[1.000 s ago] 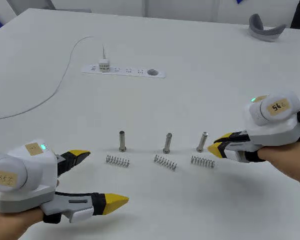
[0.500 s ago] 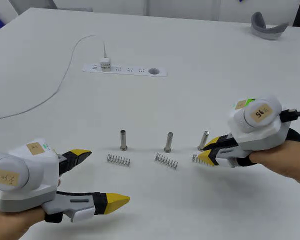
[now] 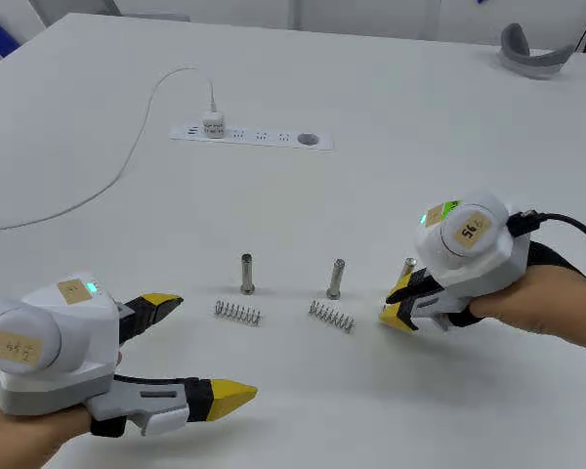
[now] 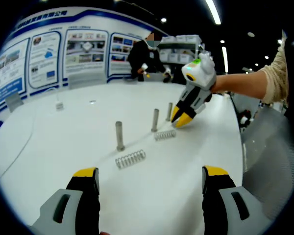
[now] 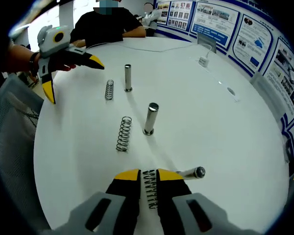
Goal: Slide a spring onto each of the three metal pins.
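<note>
White laminate worktop carries the job in my head view. Three short silver metal pins stand upright in a row, counted from my left gripper's side: the first pin, the second pin and the third pin, this last half hidden behind the right gripper. A small coiled wire spring lies just in front of each of the first two pins, the first spring and the second spring, both apart from their pins. My left gripper hovers well apart from the row, its jaws spread wide, and a flat white power strip lies farther back. In the left gripper view my own yellow-tipped jaws gape with nothing between them. Beyond them I see the first pin, the first spring and the right gripper, tips down on the worktop by the third pin. In the right gripper view the jaws are drawn in on either side of the third spring, which lies on the worktop and fills the gap between them. The third pin is just beside one jaw, and the left gripper hangs far off.
</note>
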